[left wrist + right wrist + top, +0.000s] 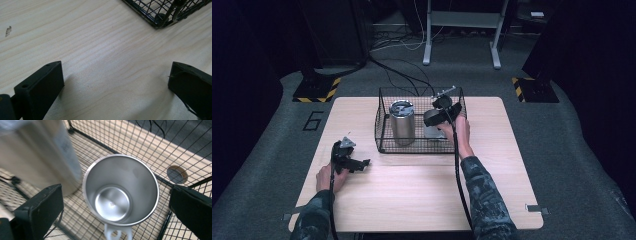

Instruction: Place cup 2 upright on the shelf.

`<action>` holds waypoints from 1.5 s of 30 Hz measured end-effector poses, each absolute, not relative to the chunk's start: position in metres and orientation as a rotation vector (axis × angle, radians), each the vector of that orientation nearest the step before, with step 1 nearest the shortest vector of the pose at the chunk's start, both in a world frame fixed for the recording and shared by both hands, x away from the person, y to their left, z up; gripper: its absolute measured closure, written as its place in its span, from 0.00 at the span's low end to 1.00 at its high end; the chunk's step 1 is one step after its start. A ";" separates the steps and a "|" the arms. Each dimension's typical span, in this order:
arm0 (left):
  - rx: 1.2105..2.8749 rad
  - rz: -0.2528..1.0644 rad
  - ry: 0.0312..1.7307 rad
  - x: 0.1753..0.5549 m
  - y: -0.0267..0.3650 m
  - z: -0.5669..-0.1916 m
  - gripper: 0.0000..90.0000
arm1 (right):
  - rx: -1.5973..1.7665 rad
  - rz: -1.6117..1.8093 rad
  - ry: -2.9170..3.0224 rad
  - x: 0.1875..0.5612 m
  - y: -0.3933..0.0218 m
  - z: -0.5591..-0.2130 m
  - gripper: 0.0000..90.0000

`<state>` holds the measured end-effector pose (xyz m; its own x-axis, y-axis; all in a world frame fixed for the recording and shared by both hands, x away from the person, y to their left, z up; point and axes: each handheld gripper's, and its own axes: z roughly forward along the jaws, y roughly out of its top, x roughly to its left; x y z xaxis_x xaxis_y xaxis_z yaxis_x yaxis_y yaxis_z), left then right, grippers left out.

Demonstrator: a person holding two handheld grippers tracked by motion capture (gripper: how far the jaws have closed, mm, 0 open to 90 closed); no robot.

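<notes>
Overhead, the right gripper [443, 111] hangs over the wire basket [382, 131], poised above the steel cup [432, 131] right of the lidded canister [402, 122], while the left gripper [349, 161] rests on the table [412, 190] left of the basket; a "6" [313, 120] marks the floor. The left gripper view has its jaws spread wide over bare wood near the basket's corner [160, 21]. The right gripper view looks into the empty cup [121, 191], jaws wide on either side as if to grasp it, with no label readable.

left tongs [362, 163] gape low; right tongs [115, 202] gape, arm outstretched.
</notes>
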<state>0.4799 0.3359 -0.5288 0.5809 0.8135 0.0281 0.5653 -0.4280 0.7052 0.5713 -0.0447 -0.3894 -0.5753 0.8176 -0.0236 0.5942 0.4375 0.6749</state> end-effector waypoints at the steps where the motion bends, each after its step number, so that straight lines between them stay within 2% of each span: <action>1: 2.153 0.484 1.093 0.480 0.336 -0.529 0.00 | 1.196 0.911 2.353 0.568 -0.046 -0.387 0.00; 7: 2.153 0.484 1.093 0.480 0.336 -0.529 0.00 | 1.125 0.956 2.379 0.544 -0.052 -0.374 0.00; 22: 2.147 0.493 1.093 0.480 0.336 -0.529 0.00 | 0.933 1.037 2.377 0.454 -0.081 -0.364 0.00; 29: 2.142 0.496 1.094 0.480 0.335 -0.530 0.00 | 0.919 1.025 2.364 0.418 -0.105 -0.378 0.00; 38: 2.142 0.498 1.095 0.480 0.335 -0.530 0.00 | 0.970 1.047 2.329 0.388 -0.139 -0.404 0.00; 45: 2.146 0.484 1.104 0.480 0.336 -0.529 0.00 | 1.106 1.044 2.250 0.370 -0.172 -0.441 0.01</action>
<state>0.4797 0.3357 -0.5288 0.5739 0.8186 0.0224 0.5712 -0.4196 0.7055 0.3699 -0.1723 -0.4411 -0.5941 0.8032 -0.0431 0.4856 0.4009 0.7768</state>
